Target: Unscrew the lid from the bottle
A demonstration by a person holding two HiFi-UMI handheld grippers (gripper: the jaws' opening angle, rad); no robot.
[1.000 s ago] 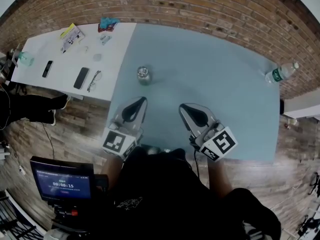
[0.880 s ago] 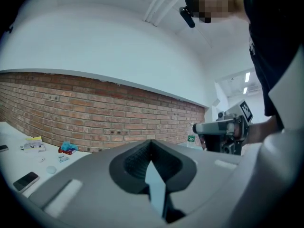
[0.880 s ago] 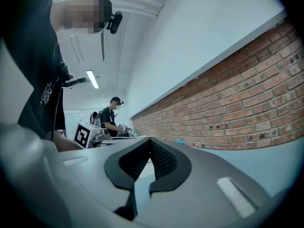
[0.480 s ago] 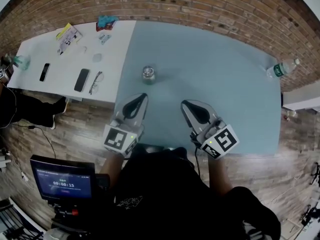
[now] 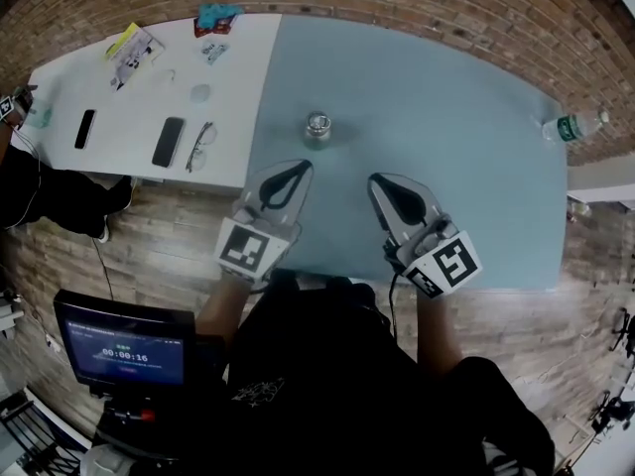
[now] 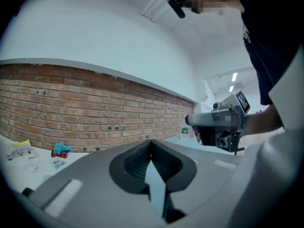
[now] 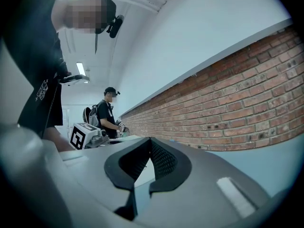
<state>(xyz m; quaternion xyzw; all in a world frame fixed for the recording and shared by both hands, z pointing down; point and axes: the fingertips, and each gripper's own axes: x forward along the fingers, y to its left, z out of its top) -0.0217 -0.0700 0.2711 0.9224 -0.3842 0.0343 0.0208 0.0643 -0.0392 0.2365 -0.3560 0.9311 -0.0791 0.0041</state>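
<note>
**Both grippers nearer the bottle, jaws shut and empty**

Both grippers have come forward over the blue table [image 5: 466, 137] since a second ago. The gap between the left gripper [image 5: 302, 166] and the bottle [image 5: 317, 126] has narrowed. The bottle stands upright on the blue top just beyond that gripper's tips, not touching them. The right gripper [image 5: 376, 179] is further off, to the bottle's right.

Each gripper view shows its jaws pressed together with nothing between them.

A brick wall [image 5: 417, 3] runs along the far side of the table. On the left, the blue top butts against a white table [image 5: 119, 107] that carries two phones [image 5: 167, 141] and glasses [image 5: 201, 145]. A plastic water bottle [image 5: 573, 125] lies at the far right corner. The blue surface beyond and to the right of the task's bottle is bare. The table's near edge runs under the gripper bodies.
</note>
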